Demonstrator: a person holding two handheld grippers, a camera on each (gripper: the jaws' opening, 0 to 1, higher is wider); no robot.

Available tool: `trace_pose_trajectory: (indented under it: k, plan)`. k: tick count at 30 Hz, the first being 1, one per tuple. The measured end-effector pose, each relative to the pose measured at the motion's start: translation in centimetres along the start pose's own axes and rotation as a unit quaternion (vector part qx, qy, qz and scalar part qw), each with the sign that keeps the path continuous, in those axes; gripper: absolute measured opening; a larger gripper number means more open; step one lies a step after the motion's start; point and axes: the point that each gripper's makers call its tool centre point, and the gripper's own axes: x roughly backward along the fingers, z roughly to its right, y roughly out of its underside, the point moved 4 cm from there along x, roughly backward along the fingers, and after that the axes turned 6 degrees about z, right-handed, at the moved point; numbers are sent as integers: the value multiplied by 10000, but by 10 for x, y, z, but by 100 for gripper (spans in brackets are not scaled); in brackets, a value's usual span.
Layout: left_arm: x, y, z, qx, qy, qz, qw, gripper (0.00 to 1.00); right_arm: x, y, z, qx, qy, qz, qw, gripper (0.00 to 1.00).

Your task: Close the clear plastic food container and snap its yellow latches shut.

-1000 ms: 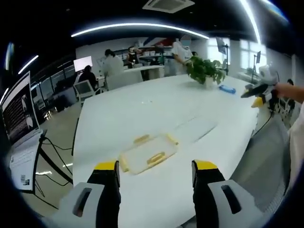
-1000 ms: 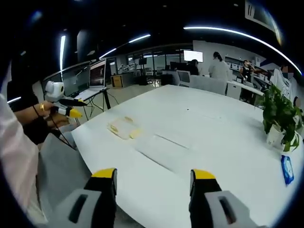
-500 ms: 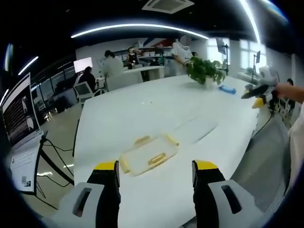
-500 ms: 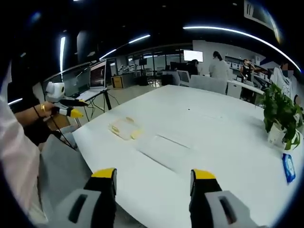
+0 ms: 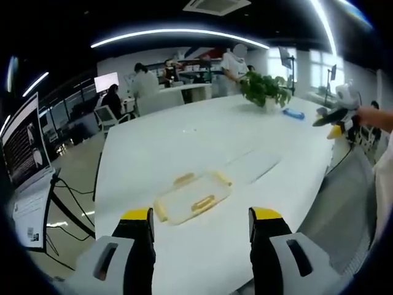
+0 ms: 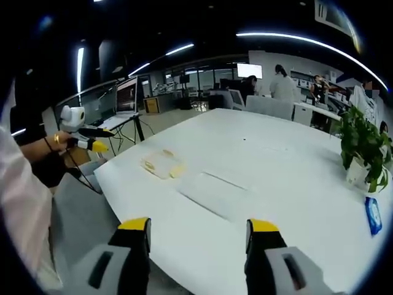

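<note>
- left gripper view: left gripper [image 5: 201, 224] jaws apart, nothing between, hovering above near table [image 5: 184, 141] edge. container [image 5: 191, 198] lies flat on table just ahead, yellow latches [image 5: 202, 203] on its sides. right gripper [image 5: 334, 121] far right, held by a hand [image 5: 373, 117]. plant [image 5: 265, 90] & blue item [image 5: 293, 114] at far end. vs 1 s ago: almost no change, view barely shifted.
- right gripper view: right gripper [image 6: 198, 230] jaws apart, empty, over table. container [image 6: 161, 165] far left near the edge; left gripper [image 6: 89, 137] beyond it, off the table. plant [image 6: 361, 150] right. same as before.
</note>
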Motion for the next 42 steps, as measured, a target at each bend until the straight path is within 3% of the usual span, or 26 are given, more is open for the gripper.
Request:
trace_pose_trajectory:
  k: [22,27,31,35,39,42]
  plan:
    - [-4,11,-9,101,-62,-151,9998,62,-5,-2,-1,-144,-76,-13,9999,61]
    - [-6,12,-13,133,-189,-128,9997,62,-8,1,5,-151,24,-174,9997,62]
    - [-9,9,-13,69,-164,-48,9998,71,-11,1,8,-227,56,-198,9995,71]
    - [-13,9,-13,80,-47,-83,9999,80,-13,0,10,-191,99,-229,9995,74]
    - [-19,11,-11,85,127,-177,9997,99,-17,-1,9,-165,51,-237,9996,82]
    - [-21,15,-14,50,168,-254,9995,98,-20,0,6,-119,-30,-321,9994,83]
